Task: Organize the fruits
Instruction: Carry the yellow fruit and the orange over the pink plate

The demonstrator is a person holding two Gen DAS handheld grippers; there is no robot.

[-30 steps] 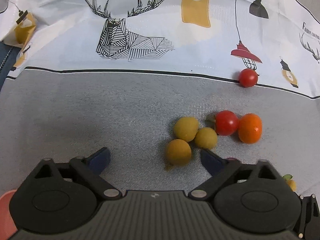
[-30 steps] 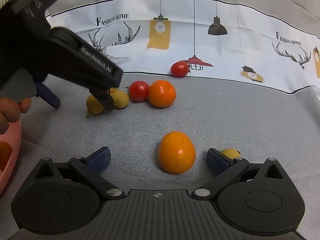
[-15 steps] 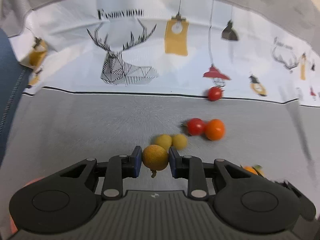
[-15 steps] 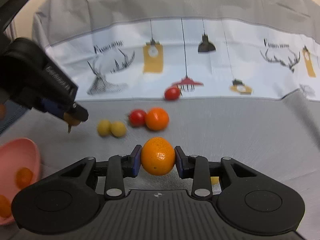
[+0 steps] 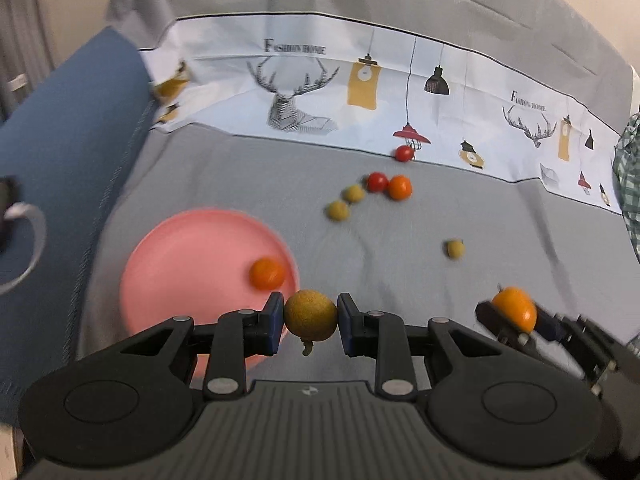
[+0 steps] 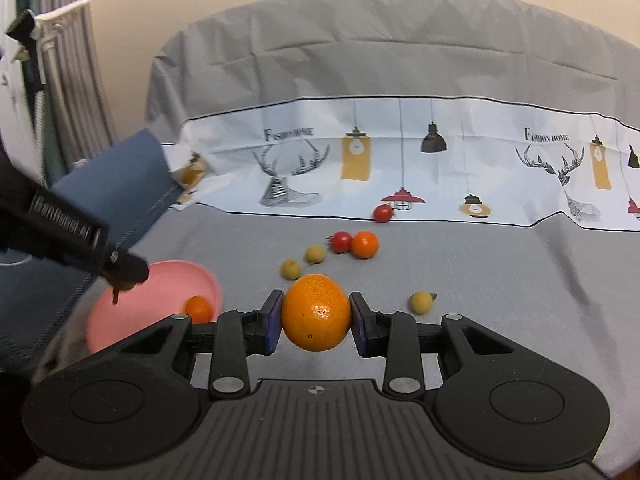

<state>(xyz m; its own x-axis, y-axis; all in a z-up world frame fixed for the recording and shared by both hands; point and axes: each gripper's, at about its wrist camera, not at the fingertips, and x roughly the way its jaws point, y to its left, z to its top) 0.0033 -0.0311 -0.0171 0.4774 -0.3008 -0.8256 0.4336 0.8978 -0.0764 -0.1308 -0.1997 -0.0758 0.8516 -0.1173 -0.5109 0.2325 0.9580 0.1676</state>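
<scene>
two fruits now off the cloth (image 5: pixel 224 176) that lay there a second ago: left gripper (image 5: pixel 311 322) clamped on a longan (image 5: pixel 310 320), right gripper (image 6: pixel 316 318) on an orange (image 6: pixel 316 312), both centre frame. next likely the pink bowl (image 5: pixel 180 248), lower left. bowl partly hidden, edges blurred.

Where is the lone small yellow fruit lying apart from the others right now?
The lone yellow fruit lies on the grey cloth, right of the held orange in the right wrist view.
</scene>
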